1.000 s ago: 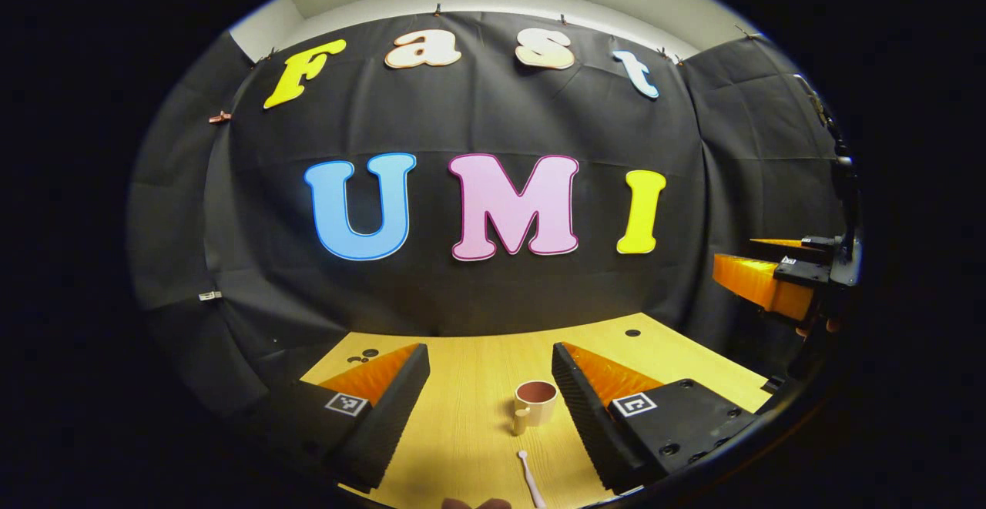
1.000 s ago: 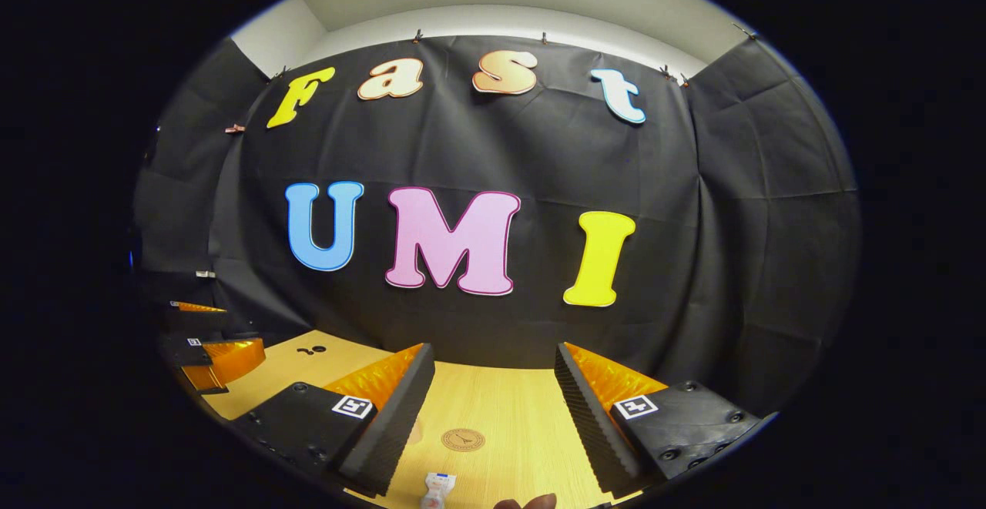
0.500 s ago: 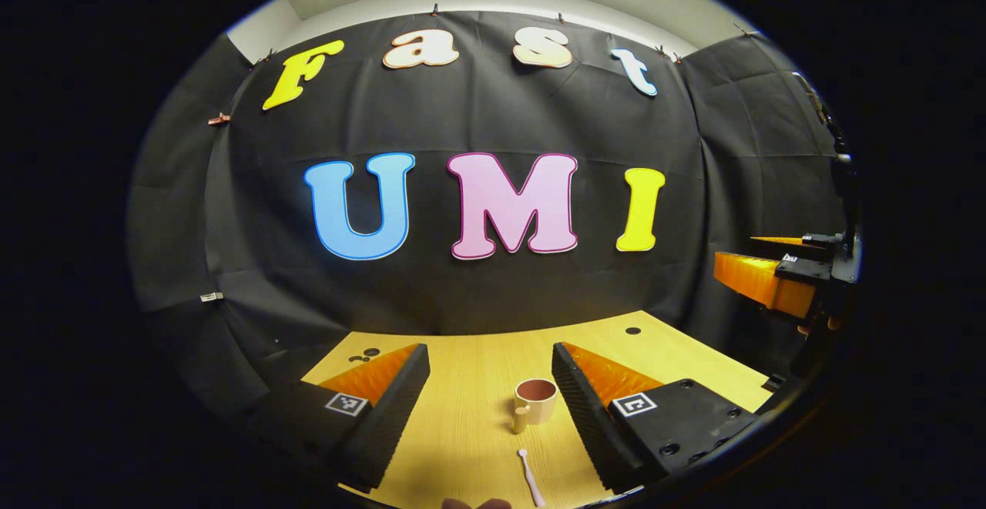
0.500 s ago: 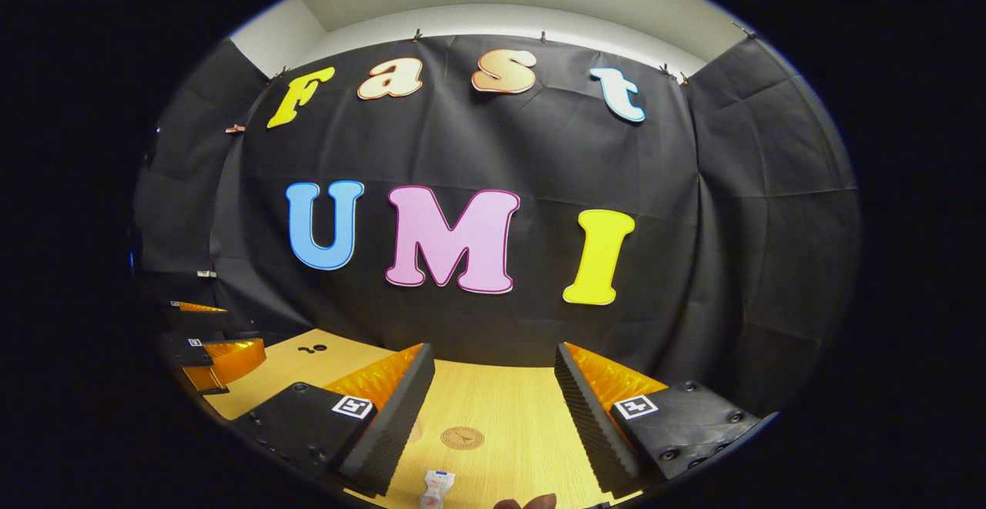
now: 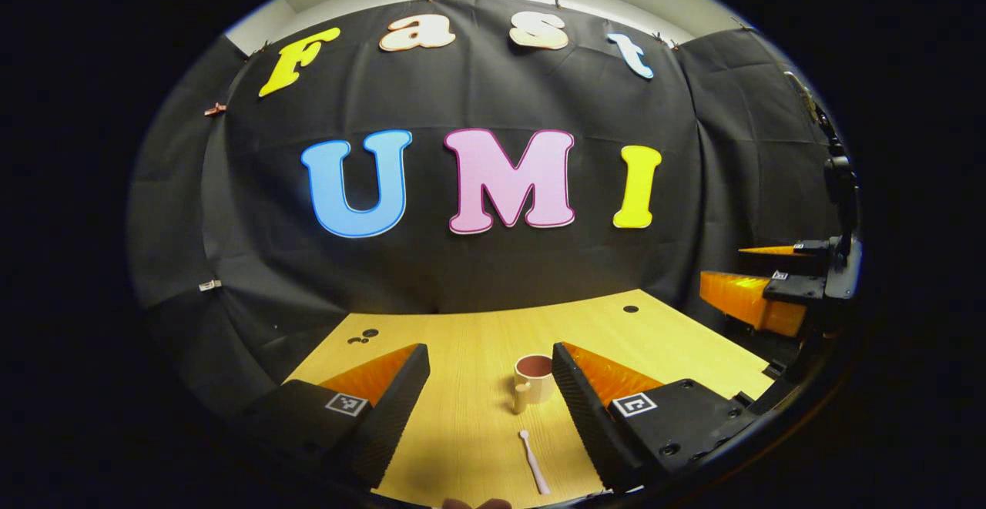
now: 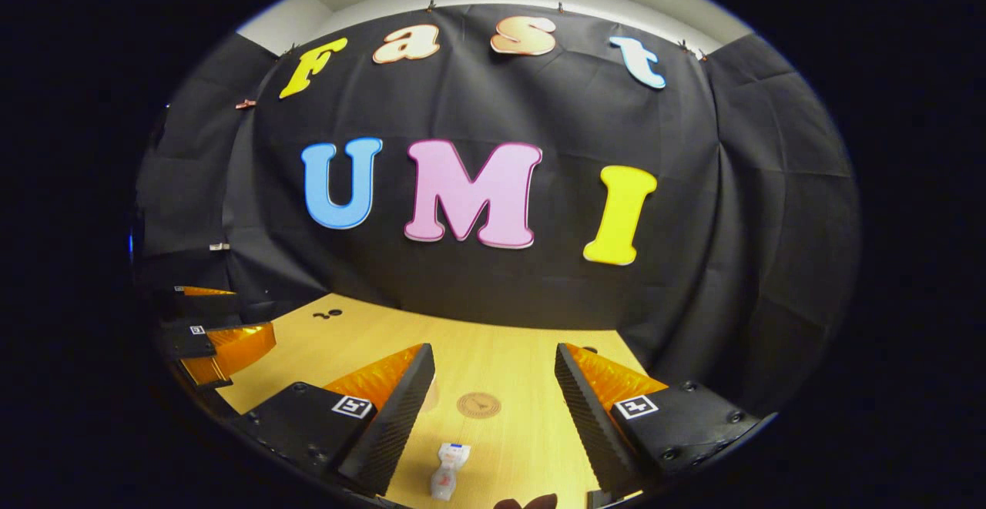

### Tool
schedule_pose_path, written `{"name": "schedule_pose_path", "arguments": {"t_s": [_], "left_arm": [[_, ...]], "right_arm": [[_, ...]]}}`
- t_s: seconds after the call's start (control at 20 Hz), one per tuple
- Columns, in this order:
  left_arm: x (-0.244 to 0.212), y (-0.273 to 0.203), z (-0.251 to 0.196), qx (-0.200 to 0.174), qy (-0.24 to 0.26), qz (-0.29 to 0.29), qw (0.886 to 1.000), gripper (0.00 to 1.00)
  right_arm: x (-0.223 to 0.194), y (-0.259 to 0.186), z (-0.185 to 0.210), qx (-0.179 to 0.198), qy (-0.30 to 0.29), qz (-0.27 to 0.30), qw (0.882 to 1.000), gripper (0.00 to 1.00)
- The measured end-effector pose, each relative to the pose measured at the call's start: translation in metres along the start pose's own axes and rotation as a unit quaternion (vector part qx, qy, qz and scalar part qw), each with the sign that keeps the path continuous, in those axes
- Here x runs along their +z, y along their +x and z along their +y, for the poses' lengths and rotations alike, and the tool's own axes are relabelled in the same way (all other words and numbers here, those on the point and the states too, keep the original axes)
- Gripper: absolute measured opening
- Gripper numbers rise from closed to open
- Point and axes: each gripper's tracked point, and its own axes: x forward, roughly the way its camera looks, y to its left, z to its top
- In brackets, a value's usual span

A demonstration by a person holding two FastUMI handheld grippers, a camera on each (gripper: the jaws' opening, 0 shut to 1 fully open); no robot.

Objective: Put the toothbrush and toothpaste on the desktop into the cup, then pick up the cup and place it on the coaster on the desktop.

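**Toothbrush, toothpaste, cup all on desktop; both grippers wide, holding nothing**

Toothbrush (image 5: 533, 463) lies flat on the wooden desktop (image 5: 462, 339) in my left gripper view, pale pink, head end pointing toward the cup (image 5: 533, 378). Cup stands upright just beyond it, handle facing me, close beside the right-hand finger as seen in that view. I can't tell if they touch. Brush & cup are apart.

My left gripper (image 5: 489, 386): jaws spread wide, nothing between them but desktop, cup and brush further on. Far right in that view I see the right gripper (image 5: 759, 293), off past the desktop edge.

Right gripper view: toothpaste (image 6: 448, 472) lies flat on the desktop (image 6: 370, 332), a small white tube, cap end toward me. Round brown coaster (image 6: 478, 405) sits beyond it, near but not touching, bare on top. My right gripper (image 6: 493, 390) is also fully spread, gripping nothing. Left gripper (image 6: 219, 343) shows at the far left there.
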Motion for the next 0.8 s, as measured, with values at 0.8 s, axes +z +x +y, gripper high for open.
{"name": "schedule_pose_path", "arguments": {"t_s": [0.8], "left_arm": [[-0.079,-0.001,0.034,-0.012,0.012,0.071,0.997,0.98]], "right_arm": [[-0.22,0.018,0.046,0.004,0.011,0.283,0.959,0.97]]}}
